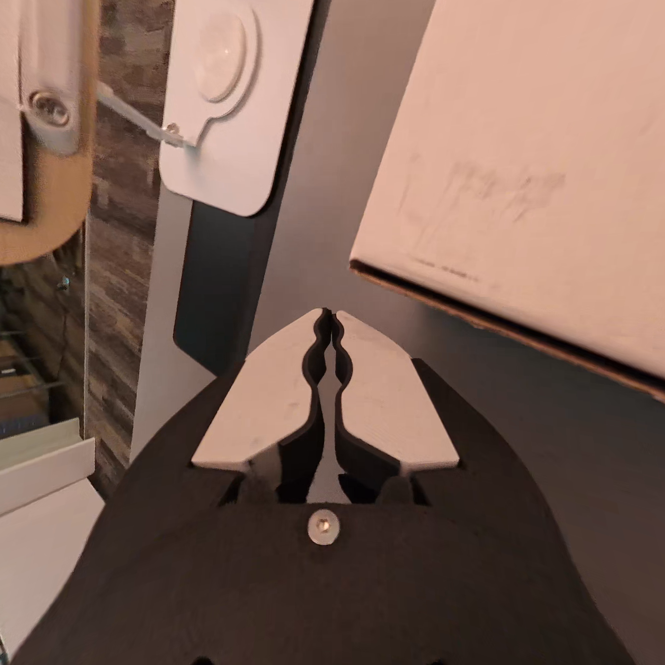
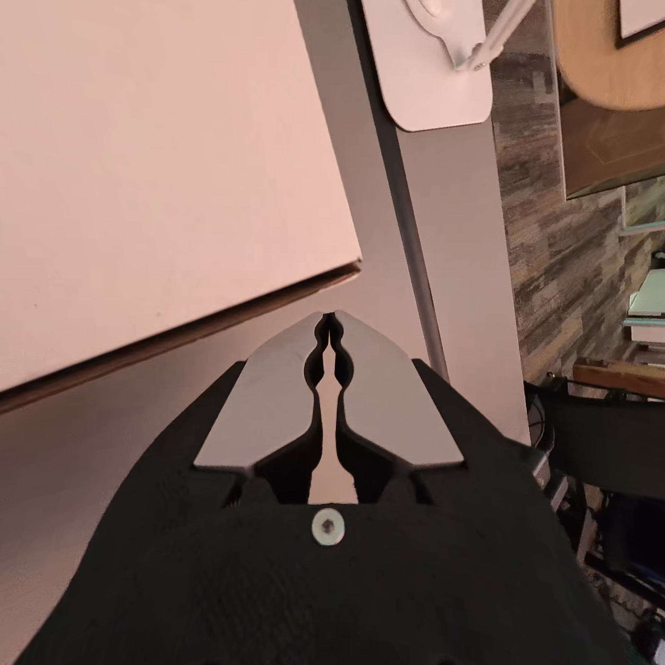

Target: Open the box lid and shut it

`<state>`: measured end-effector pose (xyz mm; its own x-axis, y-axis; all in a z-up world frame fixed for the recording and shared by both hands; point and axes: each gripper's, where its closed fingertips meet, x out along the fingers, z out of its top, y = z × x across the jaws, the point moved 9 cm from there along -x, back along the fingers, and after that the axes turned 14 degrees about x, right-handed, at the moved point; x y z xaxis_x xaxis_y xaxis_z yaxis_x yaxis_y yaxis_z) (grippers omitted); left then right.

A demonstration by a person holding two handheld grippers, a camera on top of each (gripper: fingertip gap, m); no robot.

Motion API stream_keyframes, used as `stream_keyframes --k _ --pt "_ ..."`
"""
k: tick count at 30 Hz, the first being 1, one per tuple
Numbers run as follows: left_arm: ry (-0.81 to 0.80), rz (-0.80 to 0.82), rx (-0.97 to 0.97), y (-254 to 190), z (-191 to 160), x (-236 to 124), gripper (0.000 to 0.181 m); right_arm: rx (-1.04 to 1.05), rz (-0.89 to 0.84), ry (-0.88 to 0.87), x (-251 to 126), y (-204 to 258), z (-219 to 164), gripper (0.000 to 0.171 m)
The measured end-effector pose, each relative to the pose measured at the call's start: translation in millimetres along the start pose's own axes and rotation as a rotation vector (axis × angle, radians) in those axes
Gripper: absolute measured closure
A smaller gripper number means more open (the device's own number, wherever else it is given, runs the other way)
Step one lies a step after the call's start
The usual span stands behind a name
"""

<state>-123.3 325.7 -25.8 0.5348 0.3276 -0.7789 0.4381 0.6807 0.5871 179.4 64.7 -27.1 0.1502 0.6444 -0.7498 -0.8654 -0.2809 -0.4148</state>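
A white cardboard box (image 1: 532, 151) lies flat on the table, its lid down. It fills the upper right of the left wrist view and the upper left of the right wrist view (image 2: 151, 144). My left gripper (image 1: 330, 313) is shut and empty, just left of the box's near left corner, apart from it. My right gripper (image 2: 330, 316) is shut and empty, just right of the box's near right corner, apart from it. A brown cardboard edge shows along the box's near side.
A white lamp base (image 1: 230, 108) with a round button stands on a black mat (image 1: 223, 288) at the table's far edge; it also shows in the right wrist view (image 2: 431, 64). Beyond the table edge lie wood-pattern floor (image 2: 561, 252), a round wooden table (image 1: 54, 180) and shelving.
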Motion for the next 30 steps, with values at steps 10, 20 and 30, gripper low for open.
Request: stream_keyframes --k 10,20,30 --pt "0.048 -0.059 0.17 1 27 10 0.181 -0.154 0.004 0.074 10 6 15 0.17" --pt "0.078 -0.024 0.069 -5 25 6 0.181 -0.119 -0.046 0.132 8 11 18 0.17" --pt "-0.058 -0.051 -0.039 -75 7 -56 0.181 -0.034 -0.014 0.089 -41 53 -21 0.17"
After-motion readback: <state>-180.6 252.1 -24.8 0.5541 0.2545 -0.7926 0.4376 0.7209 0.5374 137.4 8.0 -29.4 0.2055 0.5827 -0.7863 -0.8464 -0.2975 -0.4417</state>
